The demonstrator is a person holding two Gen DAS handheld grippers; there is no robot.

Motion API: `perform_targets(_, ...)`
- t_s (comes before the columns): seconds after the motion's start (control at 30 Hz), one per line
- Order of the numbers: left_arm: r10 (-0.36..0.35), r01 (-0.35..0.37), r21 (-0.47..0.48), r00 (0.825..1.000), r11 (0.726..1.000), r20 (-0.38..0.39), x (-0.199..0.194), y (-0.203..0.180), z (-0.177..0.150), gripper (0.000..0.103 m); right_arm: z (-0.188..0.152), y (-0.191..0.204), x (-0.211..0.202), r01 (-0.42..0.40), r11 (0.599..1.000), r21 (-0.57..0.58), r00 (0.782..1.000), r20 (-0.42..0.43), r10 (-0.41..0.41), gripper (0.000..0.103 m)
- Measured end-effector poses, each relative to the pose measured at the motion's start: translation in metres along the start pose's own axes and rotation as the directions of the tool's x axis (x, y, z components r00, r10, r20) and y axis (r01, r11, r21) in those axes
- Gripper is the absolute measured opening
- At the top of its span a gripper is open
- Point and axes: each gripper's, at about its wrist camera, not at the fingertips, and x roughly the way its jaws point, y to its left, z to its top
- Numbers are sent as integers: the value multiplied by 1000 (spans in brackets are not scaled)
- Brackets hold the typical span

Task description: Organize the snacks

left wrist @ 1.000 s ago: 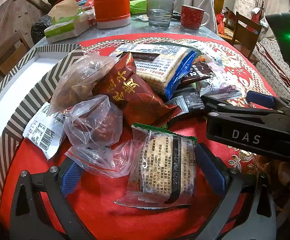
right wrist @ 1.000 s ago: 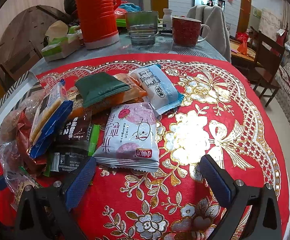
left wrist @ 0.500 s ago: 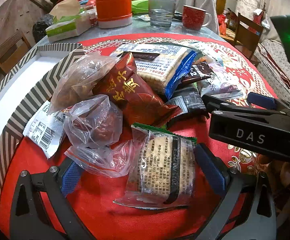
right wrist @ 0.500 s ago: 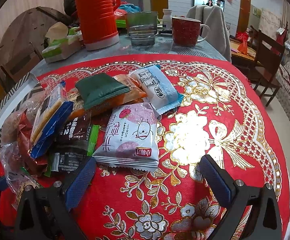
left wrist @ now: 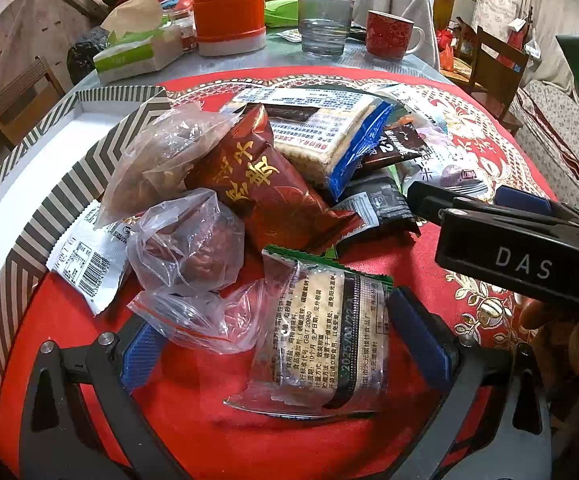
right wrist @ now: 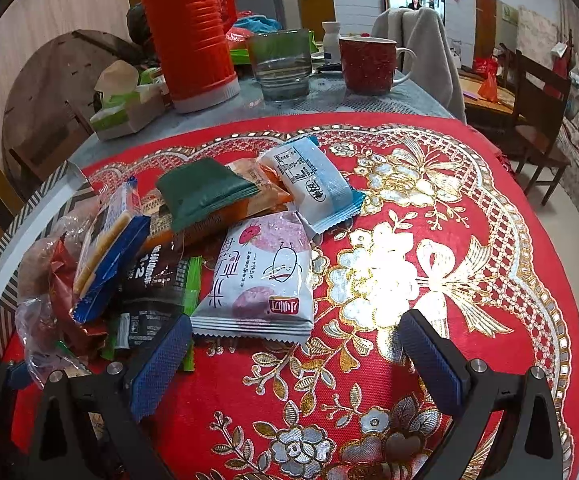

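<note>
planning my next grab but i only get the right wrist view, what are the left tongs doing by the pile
Observer: The left tongs are open. A clear packet with a green edge lies between their fingers, not clamped.
Operator: anything on the far side of the clear bags that i cant see
Observer: Yes. A white packet with a barcode lies against the rim of the striped tray, partly under a clear bag.
</note>
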Motion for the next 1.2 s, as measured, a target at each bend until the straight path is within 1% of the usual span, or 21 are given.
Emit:
perform_targets(0.3,2,-2,-3,1000,1000,0,0,0,0,103,0,0,0,-3,1000,2,1000,1,3,103)
perform_targets(0.7,-10,10,11,1000,1000,0,-1,0,-2,103,-1,-5,-3,-37,999,26,999,15,36,103)
perform_targets(1.2,-10,10,10,1000,1000,0,-1,0,-2,103,-1,-6,-3,-38,999,27,999,16,38,103)
